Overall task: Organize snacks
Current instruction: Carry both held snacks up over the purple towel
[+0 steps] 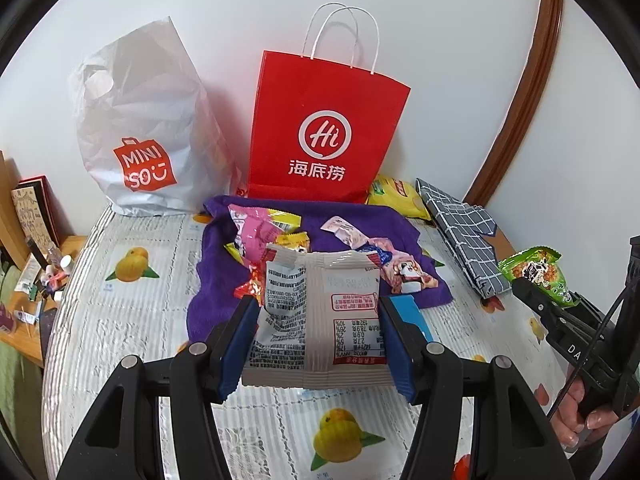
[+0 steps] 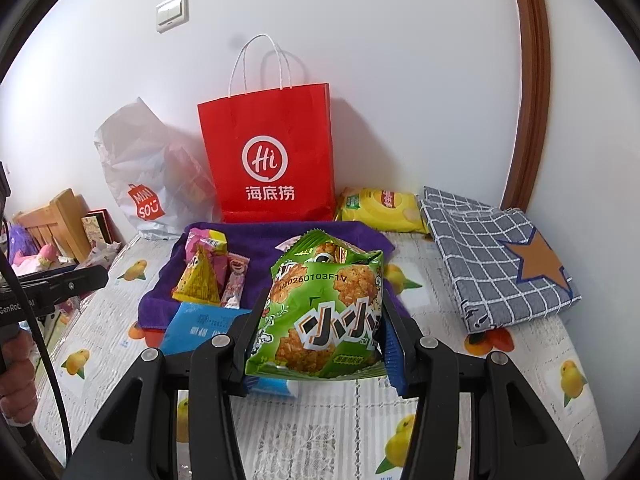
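Left tool (image 1: 316,332) clamps a white snack packet (image 1: 320,320); right tool (image 2: 320,332) clamps a green rice-cracker bag (image 2: 324,312), both above the surface's near edge. Risk: puffed, slick film could slip or burst under squeeze.

Domestic bedroom: wooden headboard (image 2: 60,216), plush toys (image 2: 28,252), fruit-print cover (image 1: 132,264), wall switch (image 2: 172,12), shopping bags (image 1: 326,132)
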`<state>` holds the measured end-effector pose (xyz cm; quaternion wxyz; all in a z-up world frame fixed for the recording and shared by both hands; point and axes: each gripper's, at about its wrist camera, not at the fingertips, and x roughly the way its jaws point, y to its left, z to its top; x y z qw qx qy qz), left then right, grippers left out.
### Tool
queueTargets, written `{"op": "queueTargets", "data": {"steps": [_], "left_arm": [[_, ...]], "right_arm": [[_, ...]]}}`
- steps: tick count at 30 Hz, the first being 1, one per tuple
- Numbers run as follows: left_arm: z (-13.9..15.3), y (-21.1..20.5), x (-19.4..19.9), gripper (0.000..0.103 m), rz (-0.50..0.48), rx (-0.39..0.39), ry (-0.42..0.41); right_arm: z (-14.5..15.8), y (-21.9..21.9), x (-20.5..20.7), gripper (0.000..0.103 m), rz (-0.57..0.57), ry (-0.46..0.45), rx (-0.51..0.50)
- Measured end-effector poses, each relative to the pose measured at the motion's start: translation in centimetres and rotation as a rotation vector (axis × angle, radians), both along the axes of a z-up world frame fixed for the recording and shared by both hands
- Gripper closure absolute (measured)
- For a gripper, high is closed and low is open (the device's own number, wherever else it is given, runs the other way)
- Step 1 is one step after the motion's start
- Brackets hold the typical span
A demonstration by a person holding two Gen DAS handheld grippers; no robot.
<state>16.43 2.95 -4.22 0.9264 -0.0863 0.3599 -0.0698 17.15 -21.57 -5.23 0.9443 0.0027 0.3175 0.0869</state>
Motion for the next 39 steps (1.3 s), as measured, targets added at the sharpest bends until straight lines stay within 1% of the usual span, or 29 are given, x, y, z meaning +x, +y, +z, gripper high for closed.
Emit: {"op": "queueTargets", "data": {"steps": [10, 21, 24, 28, 35, 39], "left_arm": [[0.7, 0.5, 2.0, 0.046, 0.007, 0.011, -0.01], [1.9, 0.7, 5.1, 0.046, 0.01, 0.017, -0.028], [2.2, 0.7, 6.3, 0.046, 0.012, 0.021, -0.034], [2.8, 0.7, 7.9, 0.046, 0.007, 0.005, -0.042], [3.4, 1.0, 11.7, 0.046, 0.023, 0.003, -0.044], [3.2, 1.4, 14.0, 0.046, 0.029, -0.025, -0.037]], "right_arm": [[0.3, 0.8, 2.4, 0.054, 0.004, 0.002, -0.001], [1.1, 2.0, 6.1, 0.054, 0.008, -0.002, 0.0], [1.1, 2.4, 7.4, 0.054, 0.01, 0.001, 0.016], [1.3, 2.7, 9.4, 0.054, 0.005, 0.008, 0.03], [2.0, 3.1, 13.2, 0.054, 0.009, 0.007, 0.04], [2.1, 3.5, 15.4, 0.054, 0.013, 0.003, 0.047]]}}
